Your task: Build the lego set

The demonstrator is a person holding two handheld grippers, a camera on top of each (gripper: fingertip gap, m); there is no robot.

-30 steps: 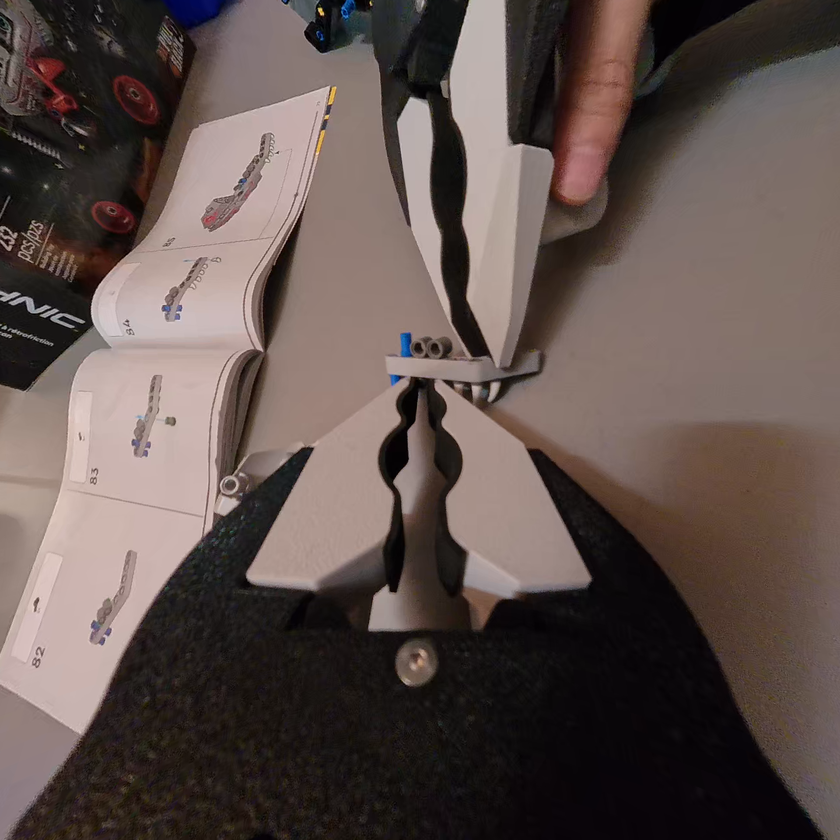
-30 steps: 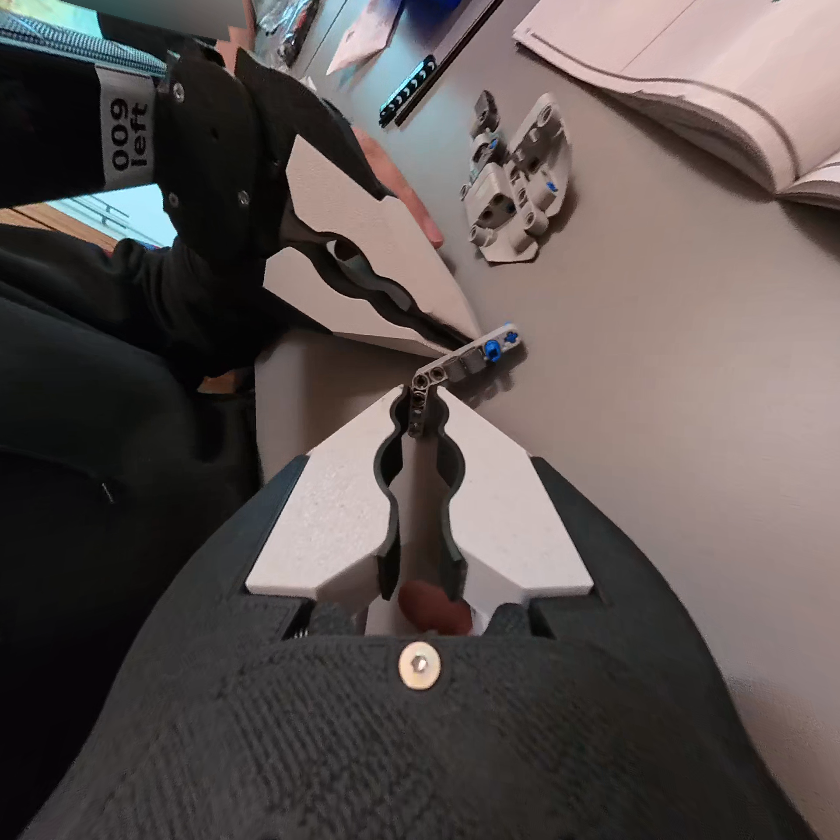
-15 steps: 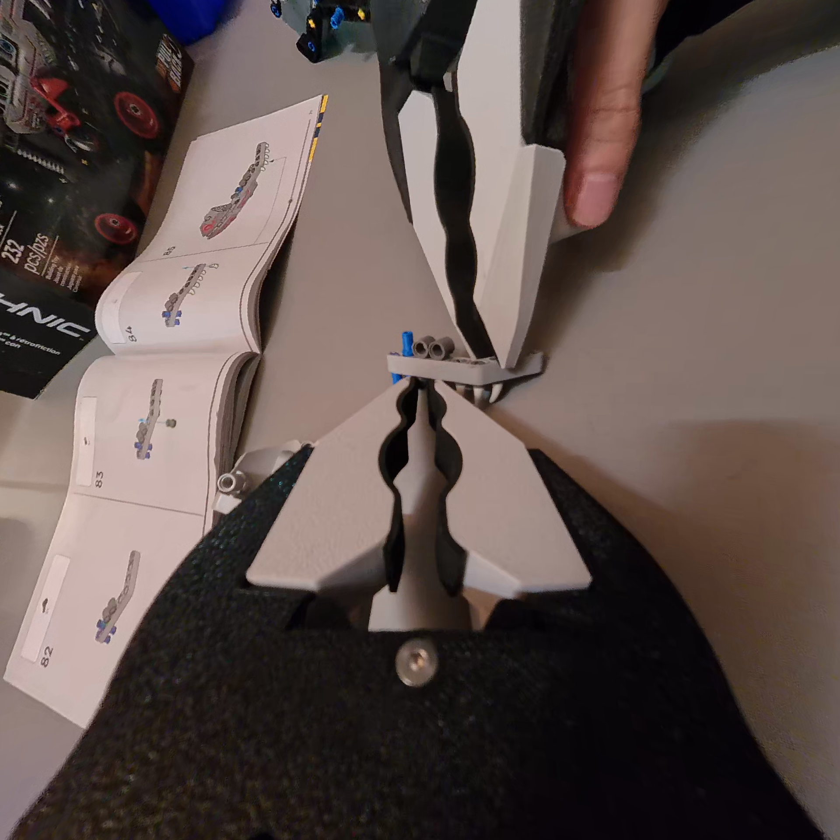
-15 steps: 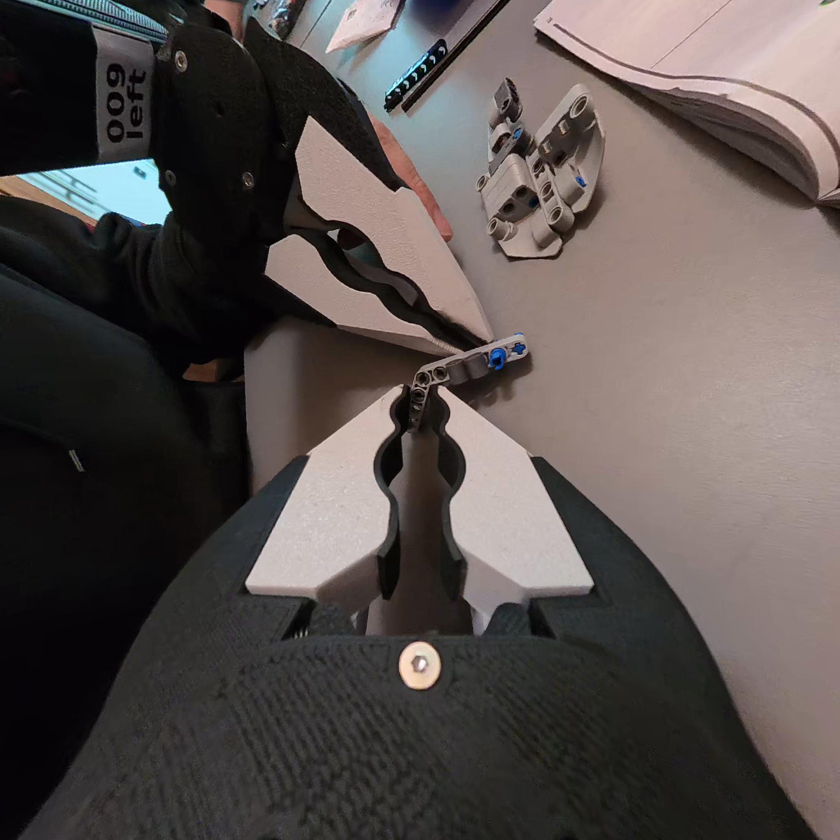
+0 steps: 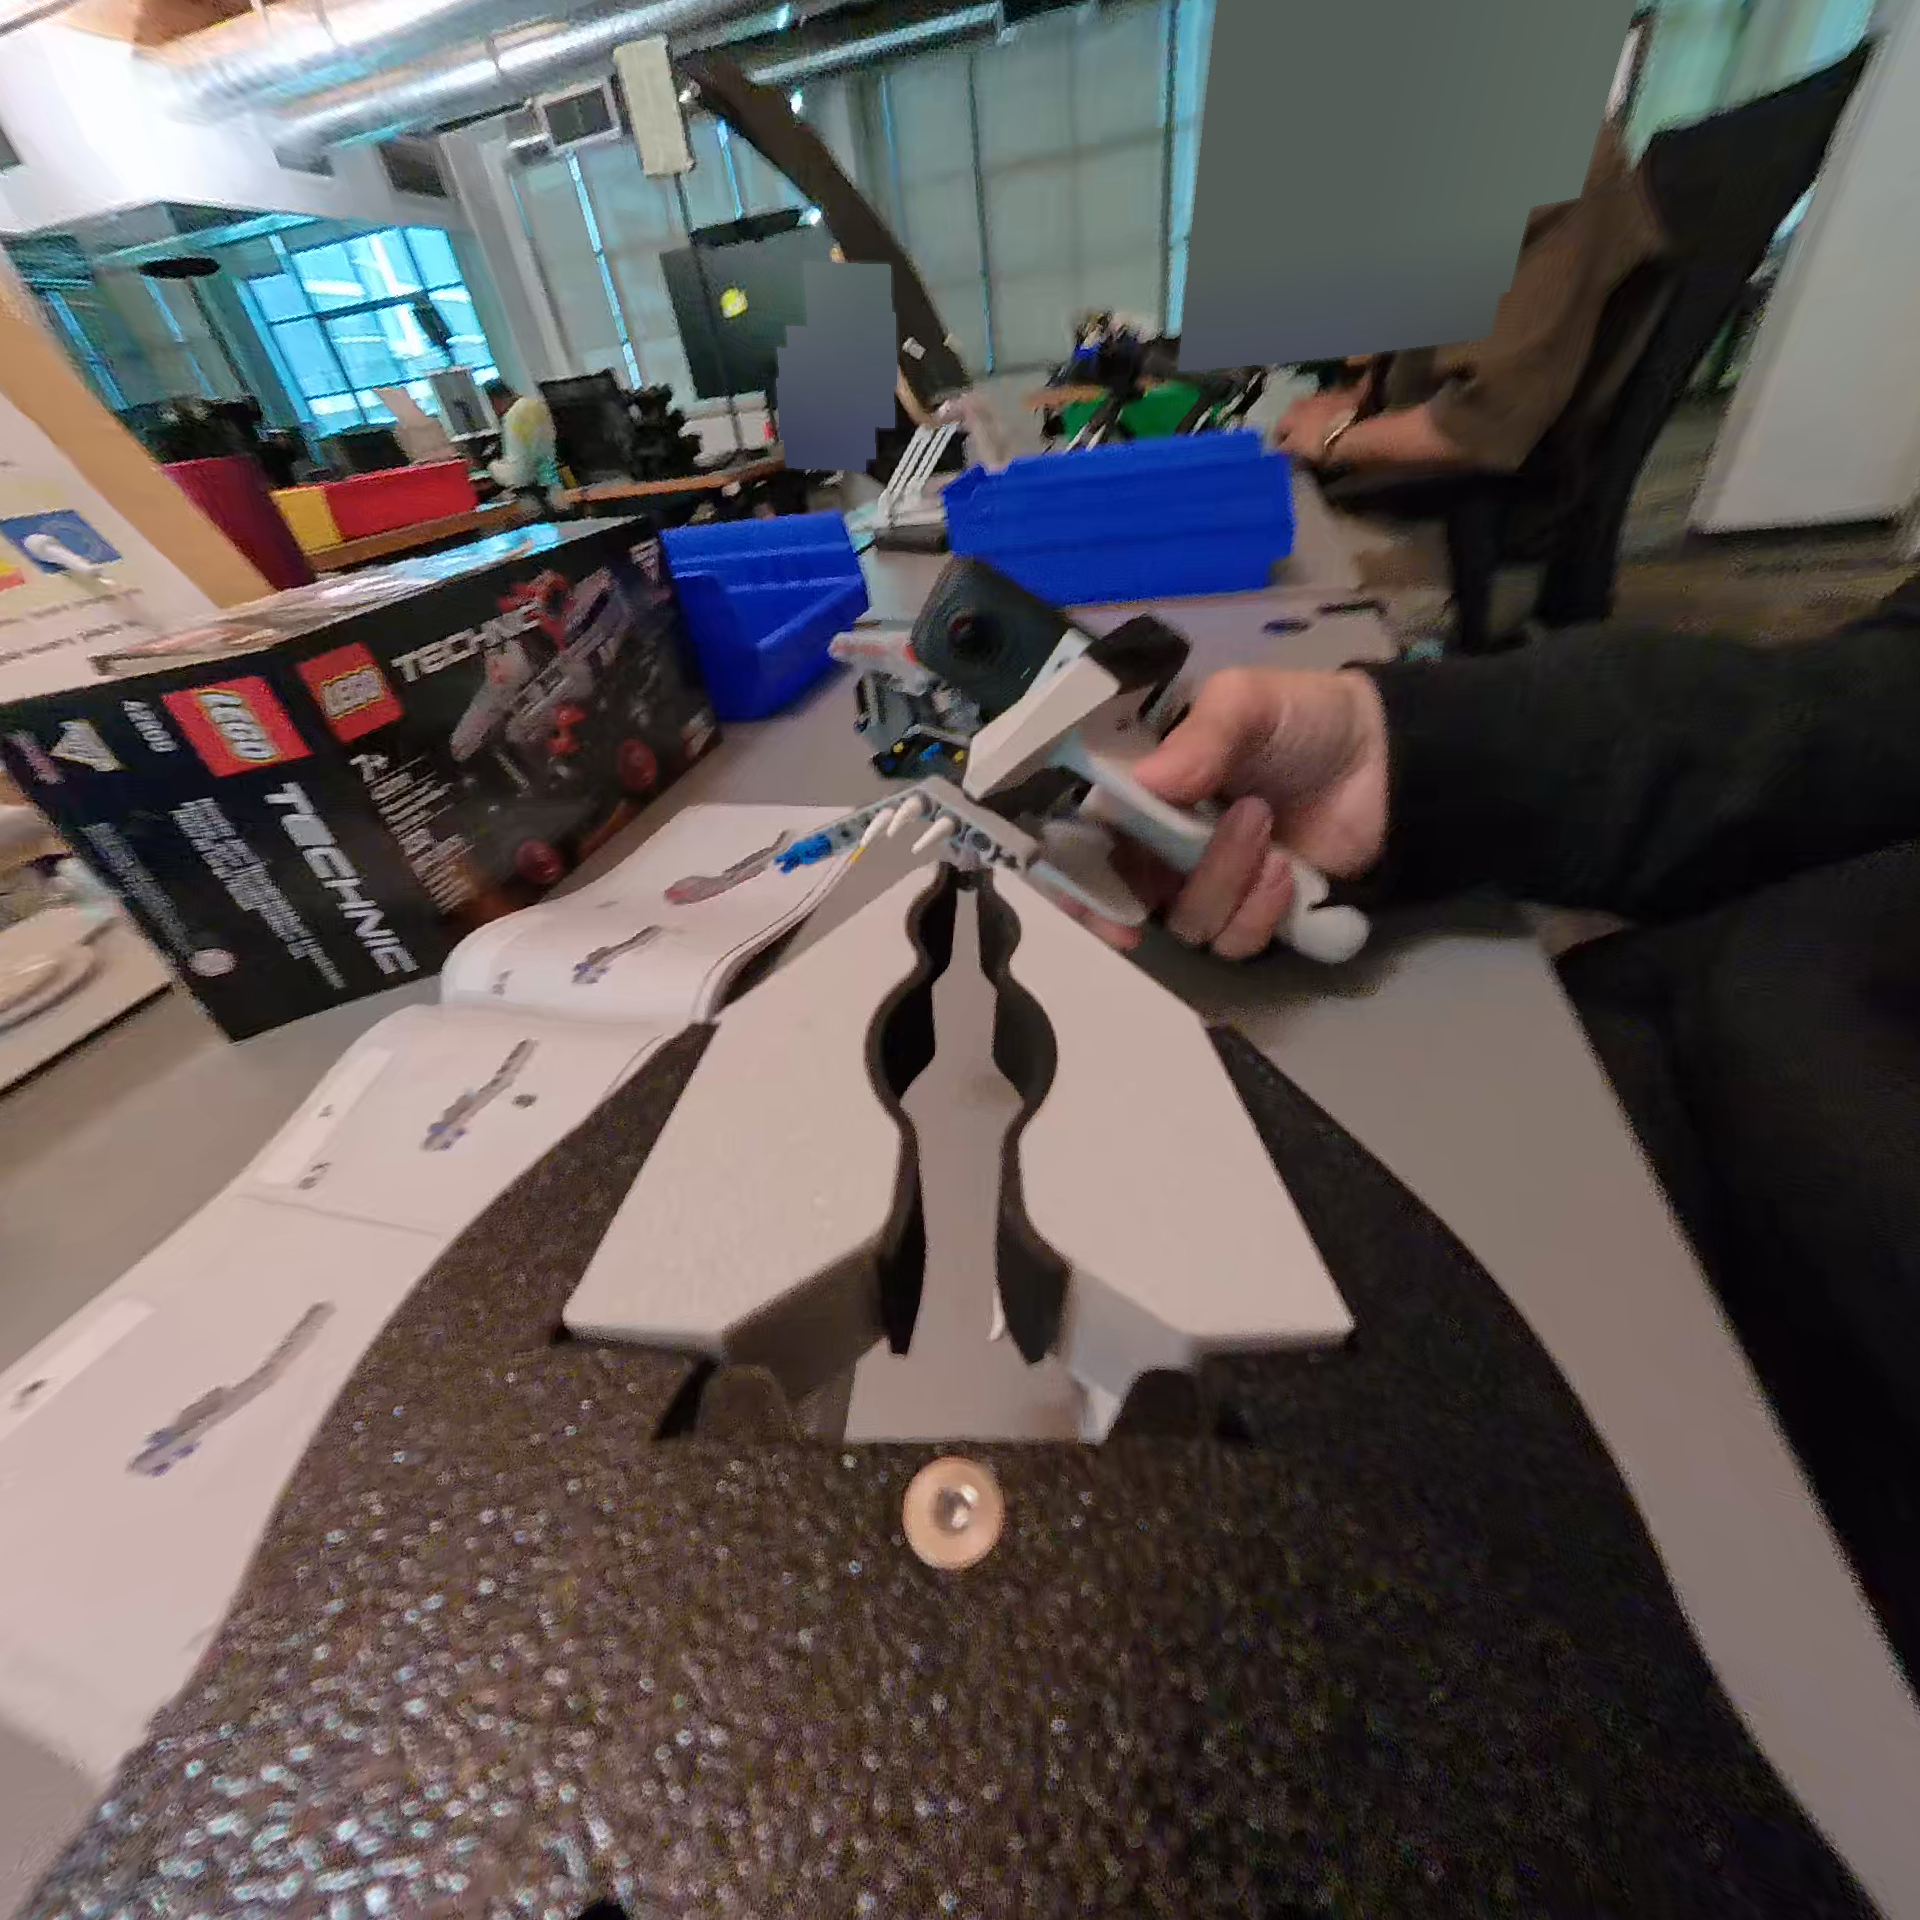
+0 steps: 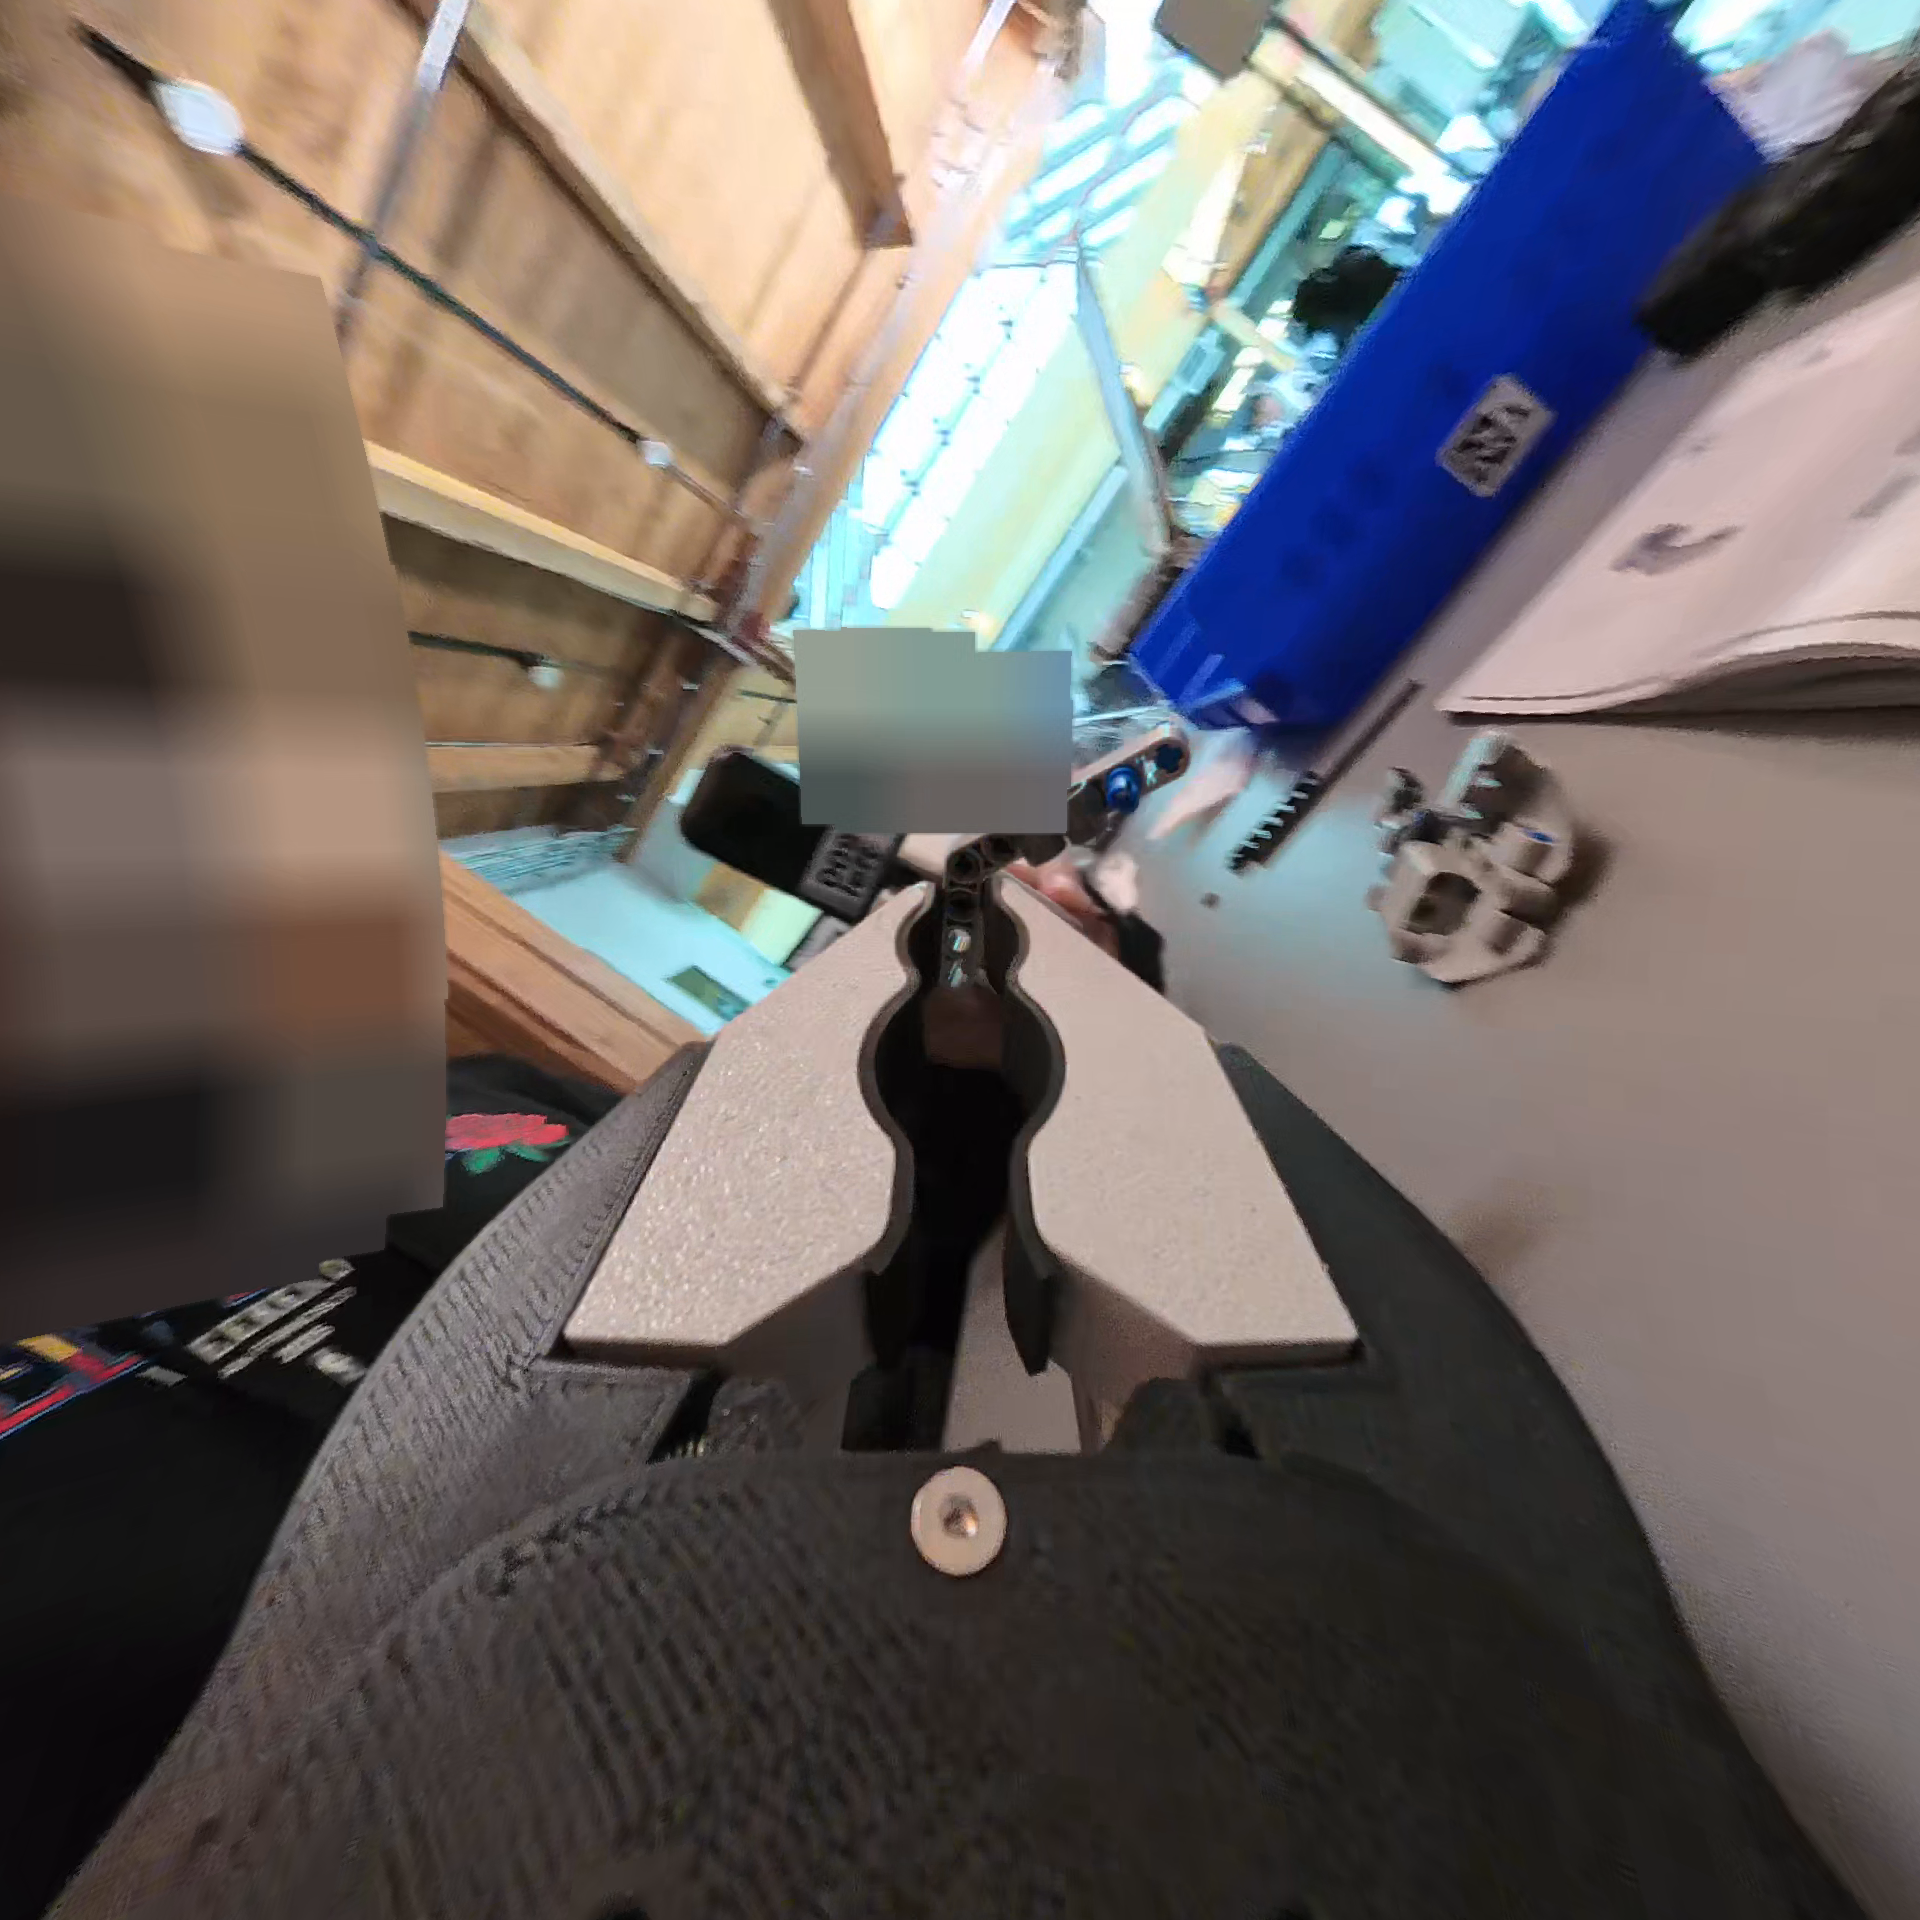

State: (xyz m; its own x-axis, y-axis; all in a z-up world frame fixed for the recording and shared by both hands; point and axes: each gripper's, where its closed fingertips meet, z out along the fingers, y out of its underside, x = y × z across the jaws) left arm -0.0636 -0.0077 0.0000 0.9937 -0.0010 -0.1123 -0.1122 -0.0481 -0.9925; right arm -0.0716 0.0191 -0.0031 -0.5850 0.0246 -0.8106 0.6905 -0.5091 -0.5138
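A grey lego beam [image 5: 914, 831] with white tooth pieces and a blue pin at its left end is held up above the grey table [image 5: 1403, 1039]. My left gripper [image 5: 961, 883] is shut, its tips pinching the beam from below near the middle. My right gripper [image 6: 961, 914] is shut on the beam's angled dark end [image 6: 961, 883]; the blue pins [image 6: 1122, 784] stick out up and to the right. In the left wrist view the right gripper [image 5: 1039, 727] shows in a hand, clamped on the beam's right end. The left gripper is mostly hidden by a mosaic patch in the right wrist view.
An open instruction booklet [image 5: 623, 935] and the black lego box [image 5: 364, 769] lie to the left. Blue bins [image 5: 1122, 520] and a part-built model [image 5: 904, 717] stand behind. A grey sub-assembly [image 6: 1475, 894] and a black toothed strip [image 6: 1278, 821] lie on the table. Both grippers' tips are close together, under 4 cm apart.
Both grippers have lifted the beam off the table and tilted upward together. The views now show the room instead of the tabletop. Both grips stay shut.
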